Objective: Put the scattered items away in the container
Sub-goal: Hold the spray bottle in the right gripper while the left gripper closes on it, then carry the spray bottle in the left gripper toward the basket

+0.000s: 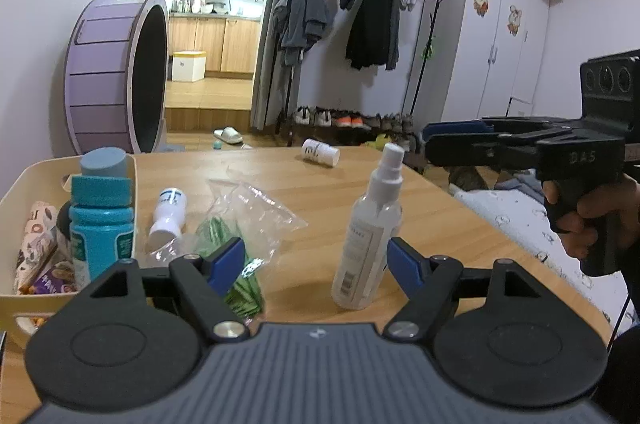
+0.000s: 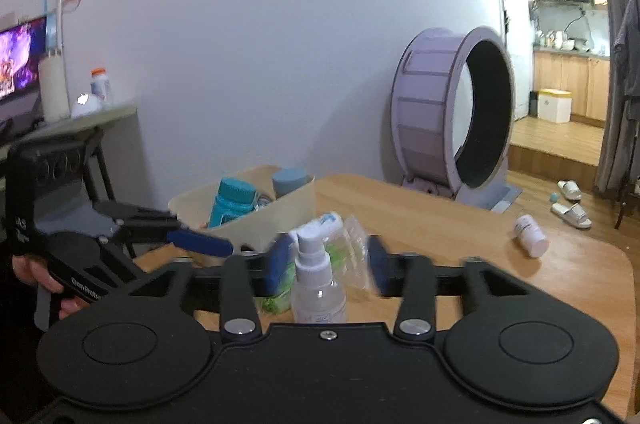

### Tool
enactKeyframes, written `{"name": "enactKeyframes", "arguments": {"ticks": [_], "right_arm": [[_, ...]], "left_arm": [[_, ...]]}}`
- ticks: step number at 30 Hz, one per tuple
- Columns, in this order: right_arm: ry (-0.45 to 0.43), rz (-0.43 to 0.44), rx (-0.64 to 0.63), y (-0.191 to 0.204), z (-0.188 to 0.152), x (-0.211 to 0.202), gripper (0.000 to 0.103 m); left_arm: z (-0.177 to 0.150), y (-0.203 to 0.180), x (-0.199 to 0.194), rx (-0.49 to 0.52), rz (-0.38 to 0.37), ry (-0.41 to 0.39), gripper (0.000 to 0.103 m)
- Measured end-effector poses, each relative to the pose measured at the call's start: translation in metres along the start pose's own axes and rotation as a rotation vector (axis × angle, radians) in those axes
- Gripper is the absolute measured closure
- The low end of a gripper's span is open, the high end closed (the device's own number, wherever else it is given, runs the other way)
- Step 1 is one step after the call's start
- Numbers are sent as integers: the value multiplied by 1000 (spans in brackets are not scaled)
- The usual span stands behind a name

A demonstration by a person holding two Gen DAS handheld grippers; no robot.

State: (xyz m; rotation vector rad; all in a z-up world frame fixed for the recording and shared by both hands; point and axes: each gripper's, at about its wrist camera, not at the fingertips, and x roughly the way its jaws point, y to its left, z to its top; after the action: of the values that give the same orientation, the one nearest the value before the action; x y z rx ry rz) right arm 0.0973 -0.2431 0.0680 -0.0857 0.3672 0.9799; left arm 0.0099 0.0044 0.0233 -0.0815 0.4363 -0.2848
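A clear spray bottle (image 1: 370, 232) stands upright on the wooden table (image 1: 440, 220). My left gripper (image 1: 316, 266) is open, the bottle just inside its right finger. A clear bag with green contents (image 1: 240, 248) and a white bottle (image 1: 168, 214) lie beside the cream bin (image 1: 134, 184), which holds a teal bottle (image 1: 100, 220) and snack packs. Another white bottle (image 1: 320, 152) lies far back. My right gripper (image 2: 330, 264) is open, its fingers either side of the spray bottle (image 2: 316, 280), above it. The bin (image 2: 288, 208) also shows in the right wrist view.
A purple cat wheel (image 1: 116, 76) stands on the floor beyond the table. A clothes rack (image 1: 360, 24) and wardrobe (image 1: 492, 36) lie behind. A bed (image 1: 532, 224) lies at the table's right edge. A side desk with a monitor (image 2: 24, 64) is at left.
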Motion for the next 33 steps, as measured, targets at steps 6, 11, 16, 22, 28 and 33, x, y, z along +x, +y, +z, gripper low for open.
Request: {"name": "enactKeyframes", "arguments": {"ticks": [6,11,16,22,28,33], "right_arm": [[-56,-31,70,-24,-4,-20,27],[-61,-38,123,-41,-13,-25,17],[-73,-26,148,-47,-15,-30,7],[-86,0,158,-50,-17,-32,0],[-79,10,172,-52,-17,-31,0],[-87,42,169,-50,-14,-33,0]], "left_arm": [[3,-18,5,26,-22,-74,26],[7,-34,18,55,-22,-105,30],[10,-40,31,52,-12,-111,51],[10,-41,39,49,-16,-93,65],[8,-45,38,62,-19,-103,72],[10,-44,31,57,-12,-110,80]]}}
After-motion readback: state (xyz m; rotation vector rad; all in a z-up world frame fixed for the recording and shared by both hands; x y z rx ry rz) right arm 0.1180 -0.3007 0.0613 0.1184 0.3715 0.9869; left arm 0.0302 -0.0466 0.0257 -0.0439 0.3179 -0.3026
